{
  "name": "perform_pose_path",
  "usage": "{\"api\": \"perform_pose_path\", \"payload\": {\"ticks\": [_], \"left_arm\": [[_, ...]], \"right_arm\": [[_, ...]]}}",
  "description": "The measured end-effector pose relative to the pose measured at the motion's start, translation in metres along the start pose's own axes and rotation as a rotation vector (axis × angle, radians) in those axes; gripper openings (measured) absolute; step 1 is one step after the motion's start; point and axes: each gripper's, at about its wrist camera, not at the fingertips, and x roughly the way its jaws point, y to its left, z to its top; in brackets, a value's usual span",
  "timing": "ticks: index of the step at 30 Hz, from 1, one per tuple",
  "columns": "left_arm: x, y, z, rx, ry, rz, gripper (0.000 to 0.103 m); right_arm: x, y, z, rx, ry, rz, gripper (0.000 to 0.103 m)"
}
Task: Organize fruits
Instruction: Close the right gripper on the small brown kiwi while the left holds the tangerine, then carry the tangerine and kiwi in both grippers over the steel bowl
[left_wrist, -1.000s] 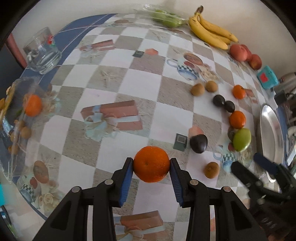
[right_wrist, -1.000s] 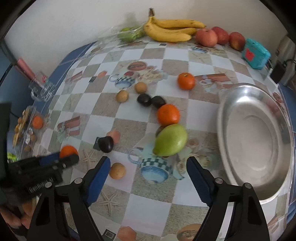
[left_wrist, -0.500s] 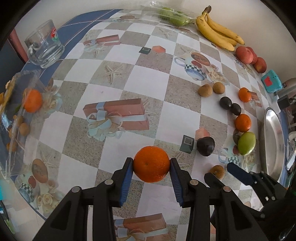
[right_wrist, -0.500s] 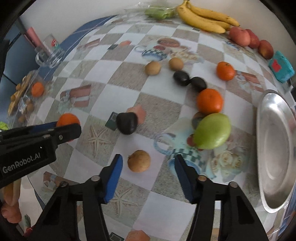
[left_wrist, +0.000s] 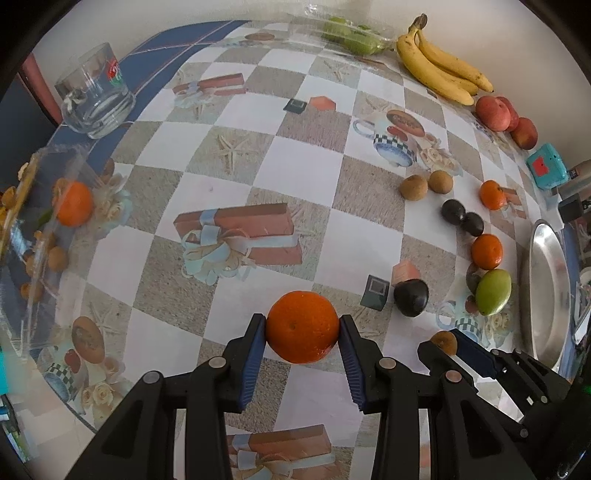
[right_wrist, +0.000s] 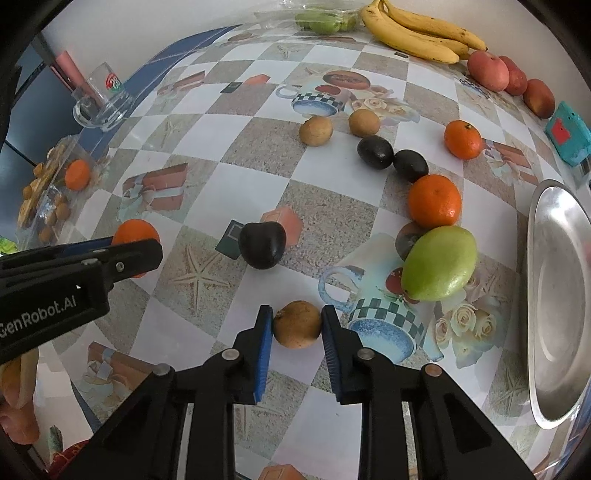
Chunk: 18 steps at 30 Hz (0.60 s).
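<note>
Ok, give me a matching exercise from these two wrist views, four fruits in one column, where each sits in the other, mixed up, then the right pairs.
Things:
1. big orange
2. small brown fruit
3. bananas
4. green mango

Places:
A. by the far wall
B. between the right gripper's pads
C. beside the steel tray
D. between the left gripper's pads

Pairs: 1-D, 2-B, 3-A, 4-C

The tabletop (right_wrist: 258, 147) is covered in grey and white checks printed with starfish, gift boxes and cups. An orange (left_wrist: 302, 326) is framed by blue pads (left_wrist: 251, 365); a brown fruit (right_wrist: 297, 324), green mango (right_wrist: 439, 263) and yellow bananas (right_wrist: 417, 31) are seen.
</note>
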Motion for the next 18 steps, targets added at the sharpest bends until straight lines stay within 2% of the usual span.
{"api": "perform_pose_path", "payload": {"ticks": [9, 18], "left_arm": [[-0.031, -0.025, 0.012, 0.003, -0.061, 0.024, 0.042], [-0.049, -0.062, 0.037, 0.003, -0.091, 0.036, 0.042]], "right_arm": [[-0.027, -0.021, 0.000, 0.058, -0.079, 0.036, 0.027], [-0.051, -0.046, 0.005, 0.108, -0.141, 0.012, 0.027]]}}
